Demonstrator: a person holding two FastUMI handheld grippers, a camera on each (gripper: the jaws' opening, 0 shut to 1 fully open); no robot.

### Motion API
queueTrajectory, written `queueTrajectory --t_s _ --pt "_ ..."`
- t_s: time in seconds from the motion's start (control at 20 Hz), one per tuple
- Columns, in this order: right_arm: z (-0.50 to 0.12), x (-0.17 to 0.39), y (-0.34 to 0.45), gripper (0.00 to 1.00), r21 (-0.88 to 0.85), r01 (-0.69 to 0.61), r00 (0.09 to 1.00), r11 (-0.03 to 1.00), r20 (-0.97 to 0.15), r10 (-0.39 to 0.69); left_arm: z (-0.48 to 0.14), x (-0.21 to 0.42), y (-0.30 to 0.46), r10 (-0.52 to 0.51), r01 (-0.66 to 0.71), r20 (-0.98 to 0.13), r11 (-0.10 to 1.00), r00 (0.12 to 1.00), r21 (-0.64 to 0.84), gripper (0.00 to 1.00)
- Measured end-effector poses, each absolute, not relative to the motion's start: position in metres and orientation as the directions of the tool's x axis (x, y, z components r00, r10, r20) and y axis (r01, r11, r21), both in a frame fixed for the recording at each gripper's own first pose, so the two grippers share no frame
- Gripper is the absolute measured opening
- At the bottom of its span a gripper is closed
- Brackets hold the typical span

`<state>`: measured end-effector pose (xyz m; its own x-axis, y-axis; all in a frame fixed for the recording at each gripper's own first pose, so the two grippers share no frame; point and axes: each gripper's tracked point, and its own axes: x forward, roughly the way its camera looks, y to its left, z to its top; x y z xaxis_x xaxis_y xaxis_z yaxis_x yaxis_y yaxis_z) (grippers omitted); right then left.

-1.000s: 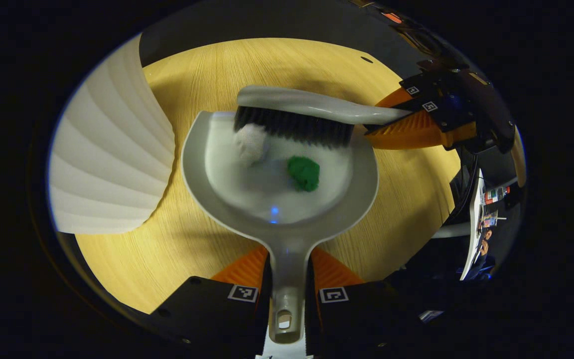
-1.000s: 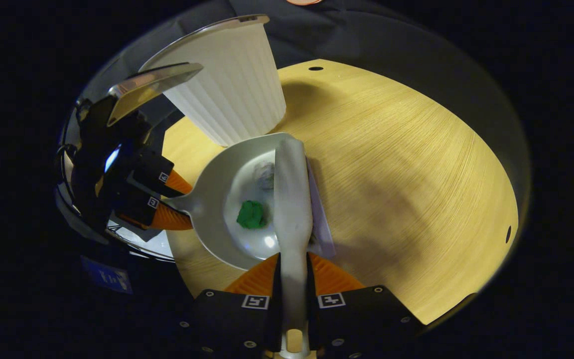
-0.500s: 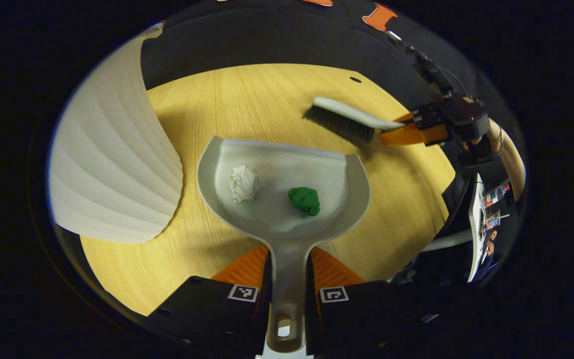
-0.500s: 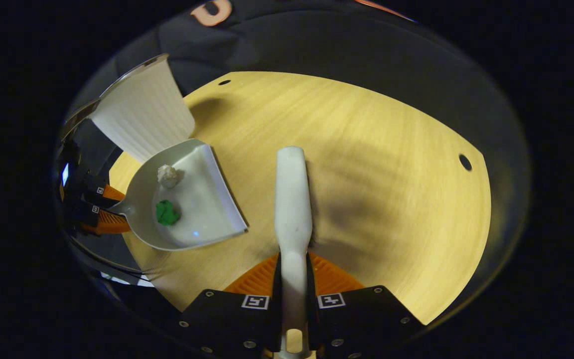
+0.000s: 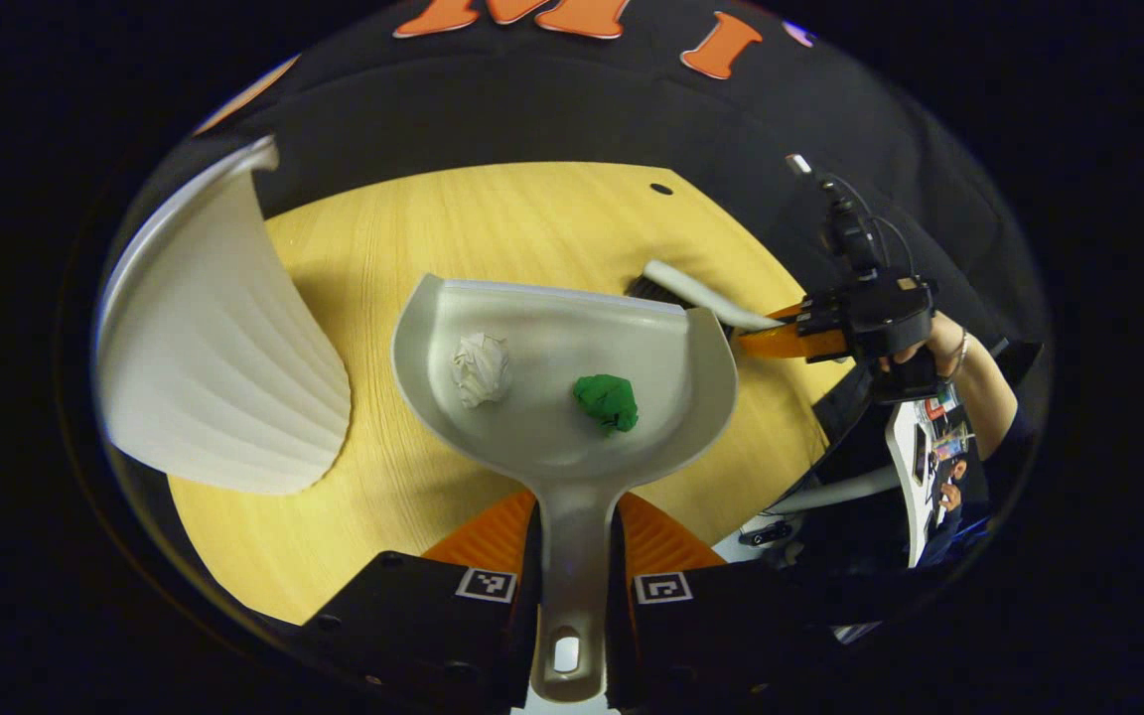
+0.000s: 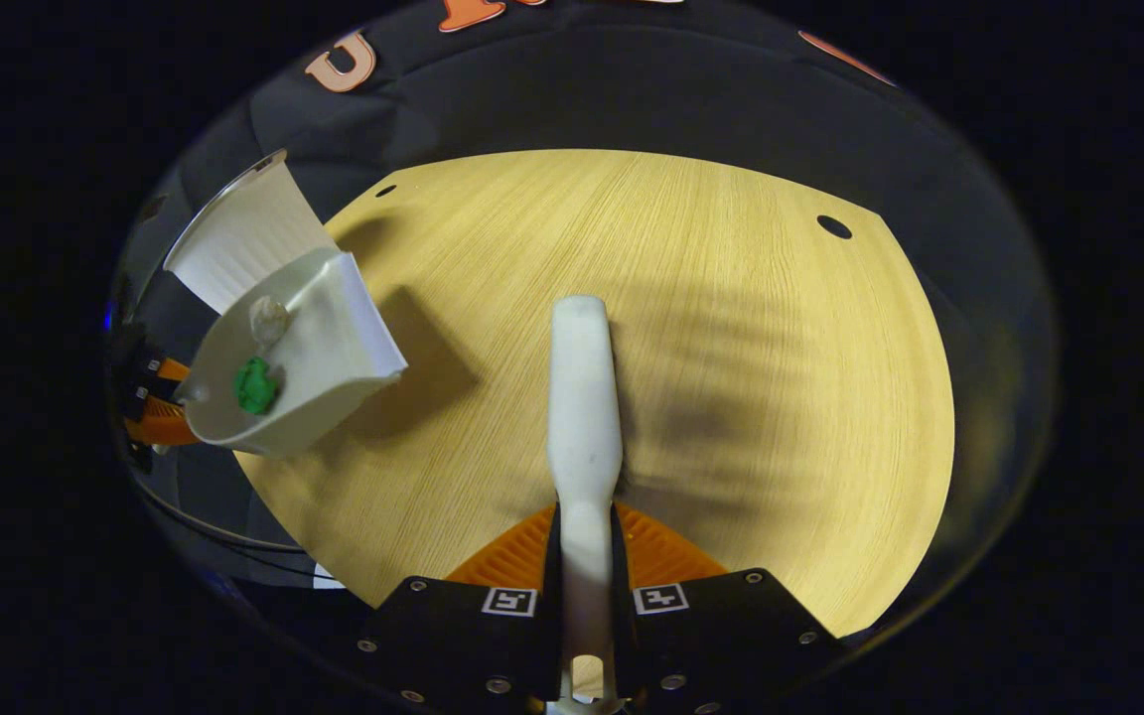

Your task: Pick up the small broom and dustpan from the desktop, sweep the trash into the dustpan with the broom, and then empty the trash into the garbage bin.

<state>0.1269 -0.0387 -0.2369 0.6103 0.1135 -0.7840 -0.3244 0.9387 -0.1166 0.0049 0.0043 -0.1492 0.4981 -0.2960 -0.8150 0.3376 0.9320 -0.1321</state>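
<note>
left hand-held gripper [image 5: 572,541] clamps dustpan [image 5: 562,397] handle; right hand-held gripper [image 6: 587,541] clamps broom [image 6: 584,397].

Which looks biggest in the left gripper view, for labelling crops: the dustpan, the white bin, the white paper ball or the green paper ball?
1. Dustpan and white bin: alike in spread, and nearness to the camera leaves their order unsure.
2. White paper ball and green paper ball: alike.
</note>
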Motion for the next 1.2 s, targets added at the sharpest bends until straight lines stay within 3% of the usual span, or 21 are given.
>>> queueTrajectory --t_s 0.3,0.6,0.9,1.2 --pt "-0.236 0.121 -0.040 0.21 -0.105 -0.343 0.607 0.934 -0.783 0.134 -0.054 0.017 -0.003 -0.364 0.383 -0.777 0.908 0.513 -0.171 0.29" --pt "-0.237 0.122 -0.037 0.20 -0.082 -0.369 0.583 0.926 -0.796 0.162 0.033 0.032 0.019 -0.364 0.353 -0.722 0.919 0.588 -0.176 0.29" --pt "-0.233 0.119 -0.034 0.21 -0.074 -0.398 0.568 0.914 -0.802 0.182 0.077 0.049 0.125 -0.146 0.180 -0.703 0.983 0.696 -0.026 0.29" --pt "-0.231 0.117 -0.031 0.21 -0.053 -0.416 0.557 0.908 -0.804 0.208 0.086 0.045 0.243 0.111 0.040 -0.730 0.982 0.675 0.186 0.28"
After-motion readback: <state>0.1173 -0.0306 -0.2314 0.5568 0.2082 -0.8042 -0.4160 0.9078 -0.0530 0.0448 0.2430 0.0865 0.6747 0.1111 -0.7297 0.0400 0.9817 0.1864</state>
